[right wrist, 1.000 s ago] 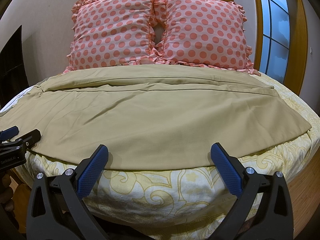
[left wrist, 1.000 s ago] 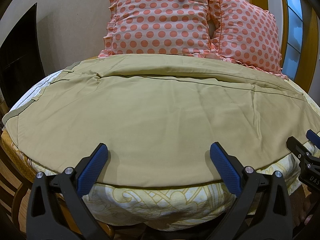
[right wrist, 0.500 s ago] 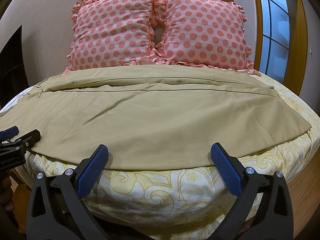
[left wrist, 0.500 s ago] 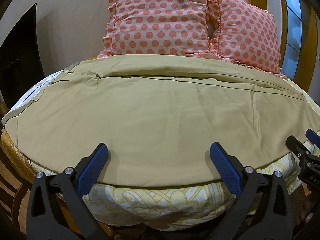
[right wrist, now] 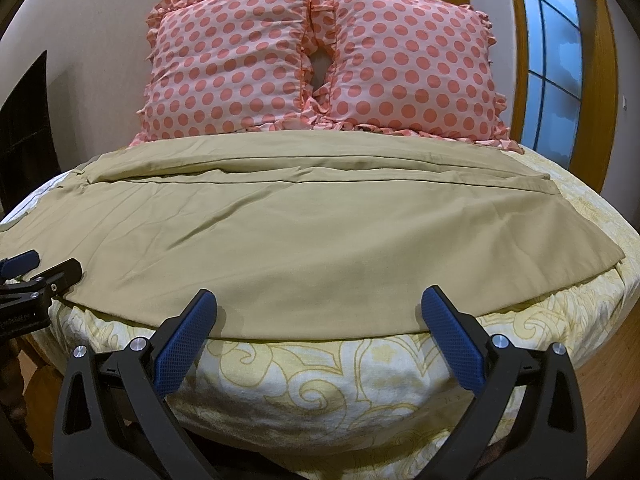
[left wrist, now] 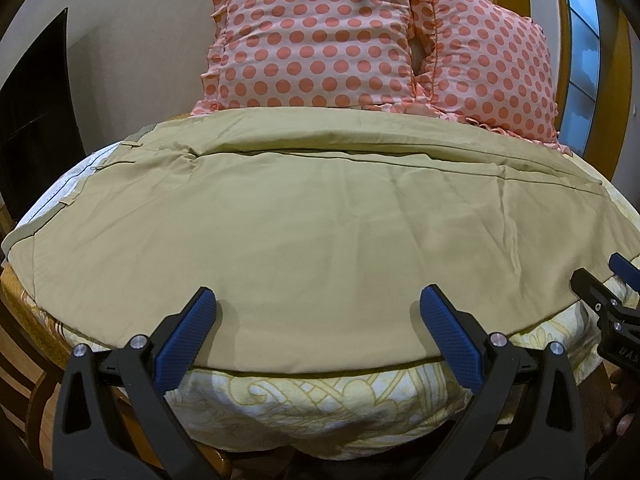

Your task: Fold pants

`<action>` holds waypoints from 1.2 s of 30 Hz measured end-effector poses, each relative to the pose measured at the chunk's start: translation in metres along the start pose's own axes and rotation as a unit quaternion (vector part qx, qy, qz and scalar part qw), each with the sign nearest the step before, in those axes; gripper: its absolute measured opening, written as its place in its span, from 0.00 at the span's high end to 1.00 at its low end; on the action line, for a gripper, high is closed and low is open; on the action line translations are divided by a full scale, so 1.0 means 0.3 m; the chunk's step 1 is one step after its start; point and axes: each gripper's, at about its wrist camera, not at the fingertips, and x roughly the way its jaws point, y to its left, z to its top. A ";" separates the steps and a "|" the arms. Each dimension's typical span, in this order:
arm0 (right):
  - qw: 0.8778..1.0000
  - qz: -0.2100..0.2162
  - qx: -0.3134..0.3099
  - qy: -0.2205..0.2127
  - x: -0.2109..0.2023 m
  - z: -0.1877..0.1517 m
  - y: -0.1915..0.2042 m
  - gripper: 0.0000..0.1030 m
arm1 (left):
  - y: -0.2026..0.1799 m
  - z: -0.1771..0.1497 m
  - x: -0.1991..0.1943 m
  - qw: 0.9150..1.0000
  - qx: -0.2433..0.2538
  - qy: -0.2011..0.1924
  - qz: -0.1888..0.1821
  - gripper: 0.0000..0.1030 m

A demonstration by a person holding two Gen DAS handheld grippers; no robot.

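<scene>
Khaki pants (left wrist: pixel 304 232) lie flat across the bed, one leg laid over the other, waistband at the left and hems at the right; they also show in the right wrist view (right wrist: pixel 280 240). My left gripper (left wrist: pixel 318 320) is open and empty at the pants' near edge, towards the waist end. My right gripper (right wrist: pixel 319 322) is open and empty at the near edge, towards the hem end. Each gripper shows at the edge of the other's view: the right one (left wrist: pixel 608 292) and the left one (right wrist: pixel 36 280).
The bed has a yellow-patterned sheet (right wrist: pixel 320 384). Two pink polka-dot pillows (right wrist: pixel 320 64) stand behind the pants against the wall. A window (right wrist: pixel 552 60) with a wooden frame is at the right. A dark panel (left wrist: pixel 32 112) is at the left.
</scene>
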 end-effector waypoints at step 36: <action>0.921 -0.230 0.279 0.143 0.974 0.720 -0.964 0.94 | 0.125 0.460 0.272 0.998 -0.053 -0.020 -0.012 0.02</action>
